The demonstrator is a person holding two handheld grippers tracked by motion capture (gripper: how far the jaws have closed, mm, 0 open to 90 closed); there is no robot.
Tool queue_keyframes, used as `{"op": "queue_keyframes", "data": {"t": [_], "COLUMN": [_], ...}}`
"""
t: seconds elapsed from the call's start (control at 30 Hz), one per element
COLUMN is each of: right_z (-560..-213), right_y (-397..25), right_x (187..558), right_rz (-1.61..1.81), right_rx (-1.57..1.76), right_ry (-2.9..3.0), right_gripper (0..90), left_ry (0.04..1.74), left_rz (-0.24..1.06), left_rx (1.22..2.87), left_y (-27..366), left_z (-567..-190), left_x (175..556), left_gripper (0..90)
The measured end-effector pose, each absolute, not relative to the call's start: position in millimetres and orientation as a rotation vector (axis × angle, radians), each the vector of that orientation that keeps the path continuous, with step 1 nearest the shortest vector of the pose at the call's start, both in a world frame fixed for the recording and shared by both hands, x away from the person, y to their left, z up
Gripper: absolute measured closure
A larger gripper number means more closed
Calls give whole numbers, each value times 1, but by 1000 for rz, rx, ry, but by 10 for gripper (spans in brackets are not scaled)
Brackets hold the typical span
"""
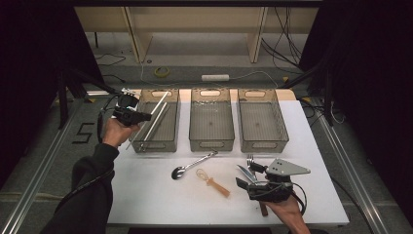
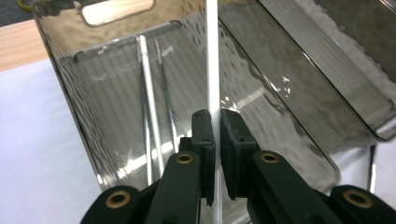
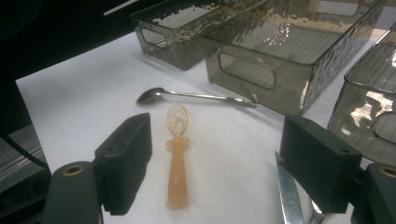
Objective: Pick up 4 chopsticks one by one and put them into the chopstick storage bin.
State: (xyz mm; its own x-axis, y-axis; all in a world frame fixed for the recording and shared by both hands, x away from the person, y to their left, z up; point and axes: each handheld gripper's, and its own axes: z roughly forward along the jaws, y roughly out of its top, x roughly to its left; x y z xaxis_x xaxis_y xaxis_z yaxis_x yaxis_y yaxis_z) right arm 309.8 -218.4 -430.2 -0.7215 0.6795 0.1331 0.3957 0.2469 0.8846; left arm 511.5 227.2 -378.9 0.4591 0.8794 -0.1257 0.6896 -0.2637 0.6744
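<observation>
Left gripper view: left gripper point(image 2: 214, 135) pinches a white chopstick point(image 2: 212, 70) above the left bin point(image 2: 299, 79) at the table's far-left corner. Right gripper point(image 3: 215, 158), jaws spread, hovers over the orange spoon point(image 3: 177, 158) near the front edge.

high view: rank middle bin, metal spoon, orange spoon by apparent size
1. Middle bin, clearly largest.
2. Metal spoon.
3. Orange spoon, somewhat shorter than the metal one.
Both spoons lie at similar distance from the camera, so that order holds.
</observation>
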Motion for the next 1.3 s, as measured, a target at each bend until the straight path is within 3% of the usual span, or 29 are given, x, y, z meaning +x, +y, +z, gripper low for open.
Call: {"op": "queue_keyframes", "data": {"t": [0.9, 1.3], "right_z": [-432, -432], "right_y": [-219, -220], "right_x": [311, 311], "right_rz": [1477, 1481], "right_rx": [1003, 1003], "right_ry": [2251, 2245], "right_gripper": [262, 263], "left_ry": [1355, 1376], "left_rz": [415, 408], "left_rx": [2041, 2087], "left_y": [215, 208], "left_z": [-396, -416], "left_x": [564, 569], "left_gripper": [843, 841]}}
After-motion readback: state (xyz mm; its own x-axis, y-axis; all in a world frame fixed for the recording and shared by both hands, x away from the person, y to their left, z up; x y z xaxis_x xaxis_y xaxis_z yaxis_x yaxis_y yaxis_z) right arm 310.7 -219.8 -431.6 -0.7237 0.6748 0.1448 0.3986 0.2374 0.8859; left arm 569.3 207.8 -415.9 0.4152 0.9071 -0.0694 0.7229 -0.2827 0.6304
